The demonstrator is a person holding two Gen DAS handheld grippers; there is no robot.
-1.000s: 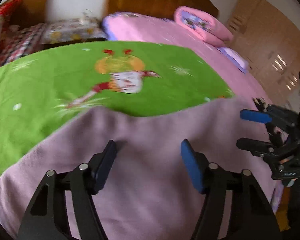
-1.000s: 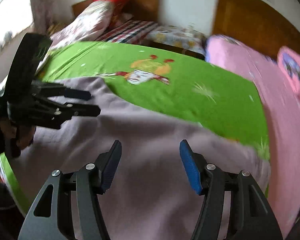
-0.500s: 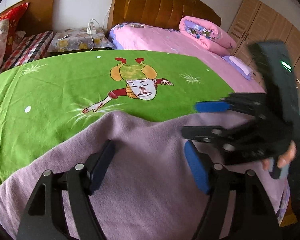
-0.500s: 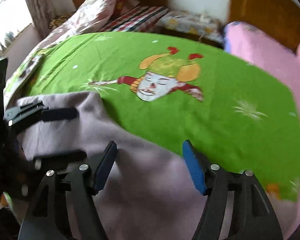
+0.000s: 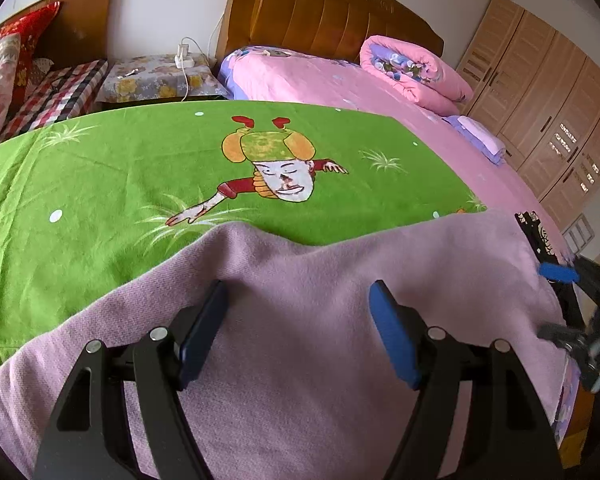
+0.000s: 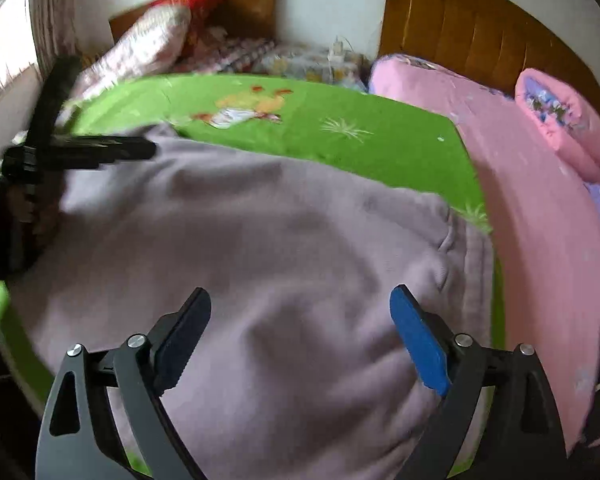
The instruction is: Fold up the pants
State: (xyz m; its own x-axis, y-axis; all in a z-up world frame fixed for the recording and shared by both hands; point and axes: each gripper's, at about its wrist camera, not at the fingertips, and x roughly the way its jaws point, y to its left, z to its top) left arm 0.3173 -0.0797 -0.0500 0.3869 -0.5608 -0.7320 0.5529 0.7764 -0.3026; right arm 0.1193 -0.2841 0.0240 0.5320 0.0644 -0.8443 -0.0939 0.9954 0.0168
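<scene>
Lilac fleece pants lie spread on the near part of a green sheet. My left gripper hovers over the cloth, open, with only fabric below it. My right gripper is over the pants too. Its jaws are opening and its pads press on nothing. A ribbed edge of the pants shows at the right. In the left wrist view the right gripper sits at the far right edge. In the blurred right wrist view the left gripper is at the far left.
The green sheet carries a cartoon figure. A pink bed with a rolled pink quilt adjoins on the right, wardrobes beyond. A nightstand with a charger and pillows stand at the back left.
Half a second ago the right gripper was close beside the left one; it has swung away to the right and its jaws stand wider. The left gripper has hardly moved.
</scene>
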